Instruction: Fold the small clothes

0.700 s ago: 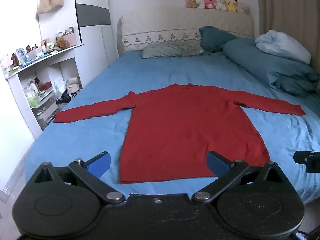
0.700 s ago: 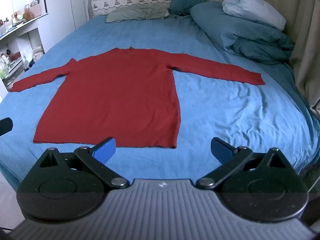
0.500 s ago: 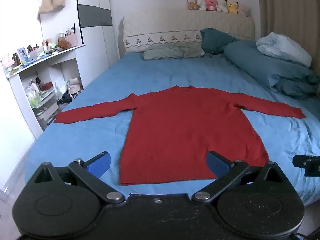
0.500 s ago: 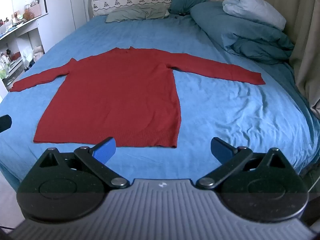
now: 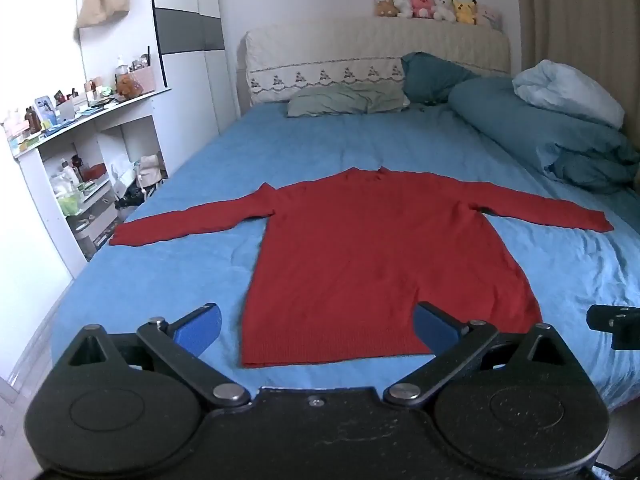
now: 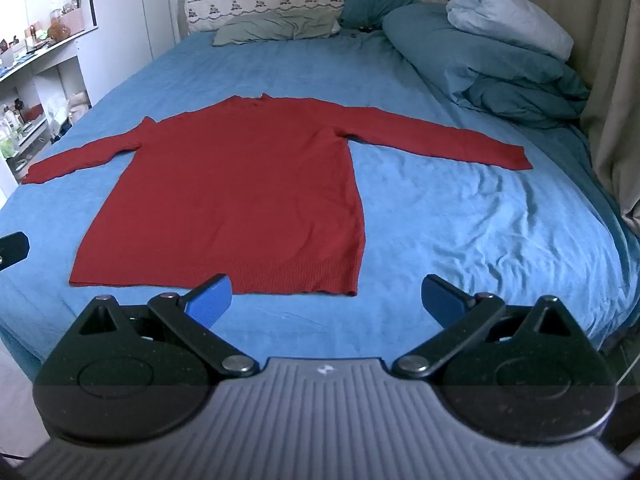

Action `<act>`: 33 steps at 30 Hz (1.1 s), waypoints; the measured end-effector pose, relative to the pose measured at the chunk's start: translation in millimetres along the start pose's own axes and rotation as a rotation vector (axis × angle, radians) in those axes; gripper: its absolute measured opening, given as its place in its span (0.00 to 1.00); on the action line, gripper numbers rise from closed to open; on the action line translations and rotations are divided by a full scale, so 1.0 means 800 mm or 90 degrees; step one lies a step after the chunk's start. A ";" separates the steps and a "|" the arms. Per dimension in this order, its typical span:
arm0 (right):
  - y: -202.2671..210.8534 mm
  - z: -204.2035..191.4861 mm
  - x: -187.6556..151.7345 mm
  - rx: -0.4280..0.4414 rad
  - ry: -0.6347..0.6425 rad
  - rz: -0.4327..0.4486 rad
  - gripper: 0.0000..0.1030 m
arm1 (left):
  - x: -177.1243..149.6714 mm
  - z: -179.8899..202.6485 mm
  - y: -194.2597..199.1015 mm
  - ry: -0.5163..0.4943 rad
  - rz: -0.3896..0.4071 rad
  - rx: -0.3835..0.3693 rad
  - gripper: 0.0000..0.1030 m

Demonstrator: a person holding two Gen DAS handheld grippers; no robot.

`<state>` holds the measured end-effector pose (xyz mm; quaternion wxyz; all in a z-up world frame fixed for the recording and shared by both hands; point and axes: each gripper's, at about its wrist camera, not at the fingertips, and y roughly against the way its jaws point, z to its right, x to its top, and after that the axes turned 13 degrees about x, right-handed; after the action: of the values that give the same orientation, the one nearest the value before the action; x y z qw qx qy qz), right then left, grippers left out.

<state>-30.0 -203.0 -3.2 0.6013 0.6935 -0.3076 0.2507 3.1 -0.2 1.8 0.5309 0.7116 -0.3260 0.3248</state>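
Note:
A red long-sleeved sweater (image 5: 376,256) lies flat on the blue bed sheet (image 5: 168,280), sleeves spread out to both sides, hem toward me. It also shows in the right wrist view (image 6: 240,192). My left gripper (image 5: 316,326) is open and empty, held just short of the hem's left part. My right gripper (image 6: 326,300) is open and empty, held just short of the hem's right corner. The tip of the right gripper shows at the right edge of the left wrist view (image 5: 614,324).
A folded teal duvet (image 6: 500,64) with a pale blanket lies along the bed's right side. Pillows (image 5: 348,98) sit at the headboard, with plush toys (image 5: 432,6) on top. A cluttered white shelf unit (image 5: 76,160) stands left of the bed. Curtains (image 6: 616,80) hang at the right.
The left gripper's view has tilted down slightly, so the sweater sits a little lower in its frame. The right gripper has barely moved. Both stay open.

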 end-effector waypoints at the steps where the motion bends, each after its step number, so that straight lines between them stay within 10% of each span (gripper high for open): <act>1: 0.000 0.000 0.000 0.000 0.001 0.000 1.00 | -0.001 0.000 -0.001 0.000 0.000 -0.001 1.00; 33: 0.005 -0.003 0.000 0.002 0.002 0.004 1.00 | -0.001 0.005 -0.001 -0.002 -0.002 0.000 1.00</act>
<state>-32.4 -201.1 -0.3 0.6001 0.6930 -0.3086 0.2537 3.9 -3.4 -0.5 0.5312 0.7124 -0.3257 0.3229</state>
